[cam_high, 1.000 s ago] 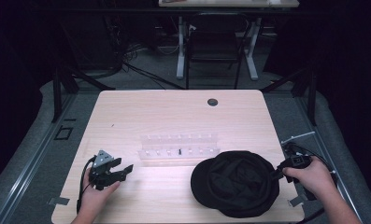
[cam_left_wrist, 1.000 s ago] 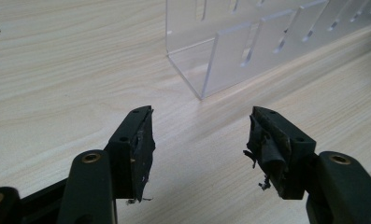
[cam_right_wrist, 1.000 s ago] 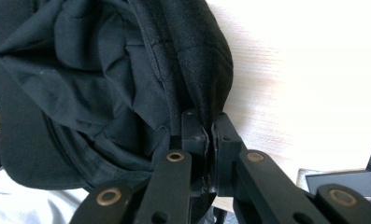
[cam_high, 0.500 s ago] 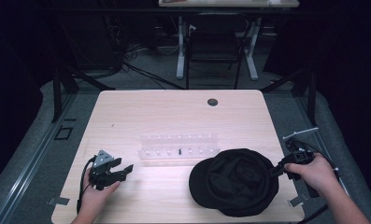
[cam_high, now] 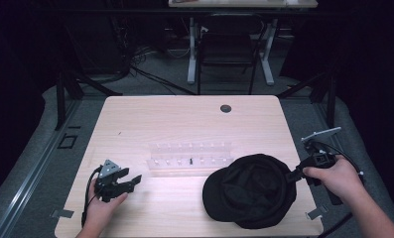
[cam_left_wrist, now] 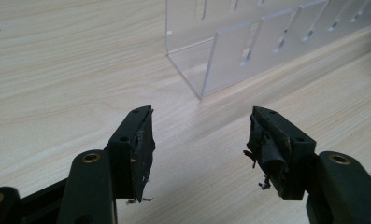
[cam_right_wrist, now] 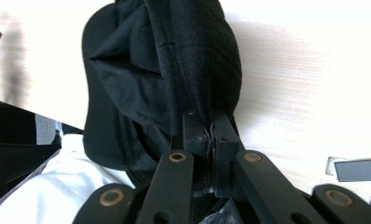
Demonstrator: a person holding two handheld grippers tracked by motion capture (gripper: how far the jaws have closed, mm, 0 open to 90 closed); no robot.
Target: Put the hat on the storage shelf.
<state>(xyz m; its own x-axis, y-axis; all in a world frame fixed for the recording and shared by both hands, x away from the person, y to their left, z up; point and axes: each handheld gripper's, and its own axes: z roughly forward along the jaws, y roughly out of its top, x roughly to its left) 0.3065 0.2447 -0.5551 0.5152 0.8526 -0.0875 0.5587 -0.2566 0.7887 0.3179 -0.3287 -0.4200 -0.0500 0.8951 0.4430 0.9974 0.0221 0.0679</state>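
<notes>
Right tool (cam_high: 293, 173) clamped on the black cap's (cam_high: 251, 196) rim; left tool (cam_high: 130, 182) idle with its jaws spread.

Seen in the right gripper view, the right tool (cam_right_wrist: 210, 128) has its jaws pressed together on a fold of the cap (cam_right_wrist: 174, 70) fabric at the edge, so the step in hand looks like dragging or lifting the cap by that pinch. The cap lies on the near right part of the worktop (cam_high: 184, 119), close to the clear acrylic rack (cam_high: 189, 158) at the middle. The left tool (cam_left_wrist: 199, 140) rests low over bare wood, near the rack's (cam_left_wrist: 248, 51) left end, holding nothing. Next, I judge, the pinch must hold firm while the cap is raised or pulled clear of the rack; the fabric is soft and may sag or slip, so the left tool could come across to take the opposite rim.
</notes>
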